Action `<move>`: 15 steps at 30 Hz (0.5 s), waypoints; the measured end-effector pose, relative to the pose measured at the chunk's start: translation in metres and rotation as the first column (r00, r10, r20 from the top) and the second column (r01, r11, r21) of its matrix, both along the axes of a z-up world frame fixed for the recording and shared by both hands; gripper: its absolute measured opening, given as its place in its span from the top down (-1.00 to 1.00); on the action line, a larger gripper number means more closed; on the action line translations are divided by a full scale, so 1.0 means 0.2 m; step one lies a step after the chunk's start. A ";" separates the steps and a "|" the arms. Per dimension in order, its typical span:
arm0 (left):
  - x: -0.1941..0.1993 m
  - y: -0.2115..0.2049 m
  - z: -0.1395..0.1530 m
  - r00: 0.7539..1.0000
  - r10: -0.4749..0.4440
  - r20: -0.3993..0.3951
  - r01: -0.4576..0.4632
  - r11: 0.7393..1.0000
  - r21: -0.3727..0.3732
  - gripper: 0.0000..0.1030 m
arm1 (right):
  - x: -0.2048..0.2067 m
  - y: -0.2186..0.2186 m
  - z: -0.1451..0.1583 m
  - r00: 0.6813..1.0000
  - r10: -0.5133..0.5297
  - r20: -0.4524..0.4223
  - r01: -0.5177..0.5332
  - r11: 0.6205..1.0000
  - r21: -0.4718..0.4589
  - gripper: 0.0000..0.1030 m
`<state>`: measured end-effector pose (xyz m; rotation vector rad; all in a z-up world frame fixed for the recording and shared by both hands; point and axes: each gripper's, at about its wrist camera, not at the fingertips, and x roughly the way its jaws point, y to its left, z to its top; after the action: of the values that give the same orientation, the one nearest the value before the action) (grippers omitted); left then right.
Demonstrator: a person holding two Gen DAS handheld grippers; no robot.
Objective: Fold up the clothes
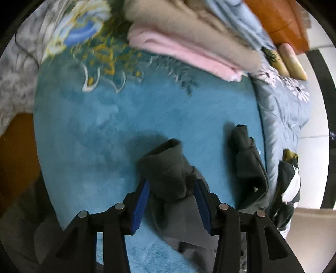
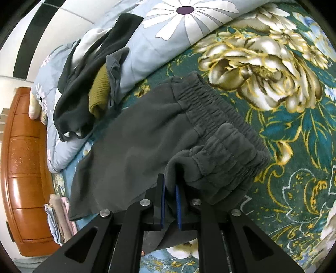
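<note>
left wrist view: the left hand-held gripper [image 1: 171, 206] stands part open, its blue pads [image 1: 141, 204] either side of a bunched cuff of the grey sweatpants [image 1: 168, 174] without pressing it. the cuff lies on the teal bed cover [image 1: 105, 117], the second leg [image 1: 250, 166] just beside it to the right. further off sit a folded stack [image 1: 184, 44] of pink and beige cloth and a wooden headboard [image 1: 279, 19]. in the right wrist view the right hand-held gripper [image 2: 170, 201] is clamped on the fabric at the elastic waistband [image 2: 212, 130]. beyond it a heap of unfolded clothes [image 2: 84, 94] rests on the daisy quilt [image 2: 168, 31]. the pants look barely begun; the heap remains.
</note>
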<state>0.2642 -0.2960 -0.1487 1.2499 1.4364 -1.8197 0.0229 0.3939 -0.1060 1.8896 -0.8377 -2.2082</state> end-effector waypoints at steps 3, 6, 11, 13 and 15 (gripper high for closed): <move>-0.06 0.02 -0.02 0.999 -0.029 0.018 0.029 1.000 0.010 0.10 | 0.01 -0.01 0.07 0.998 0.058 -0.011 -0.058 0.998 0.030 0.74; -0.10 0.02 -0.01 0.998 -0.047 0.035 0.047 0.999 -0.001 0.19 | 0.05 0.01 0.19 0.990 0.136 -0.024 -0.134 0.987 0.089 0.49; -0.06 0.01 -0.02 0.999 -0.019 0.043 0.020 1.000 -0.018 0.77 | 0.12 -0.09 0.50 0.941 0.317 -0.122 -0.285 0.932 0.224 0.47; -0.02 0.03 -0.01 1.000 0.003 0.023 -0.002 1.000 -0.023 0.78 | 0.14 -0.28 0.56 0.874 0.449 -0.186 -0.404 0.884 0.238 0.47; 0.01 0.04 0.00 1.000 0.012 0.015 -0.011 1.000 -0.026 0.79 | 0.16 -0.53 0.50 0.788 0.577 -0.216 -0.547 0.816 0.186 0.44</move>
<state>0.2665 -0.2876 -0.1483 1.2383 1.4049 -1.8113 0.0543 0.2874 -0.0067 1.5549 -0.0704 -2.0679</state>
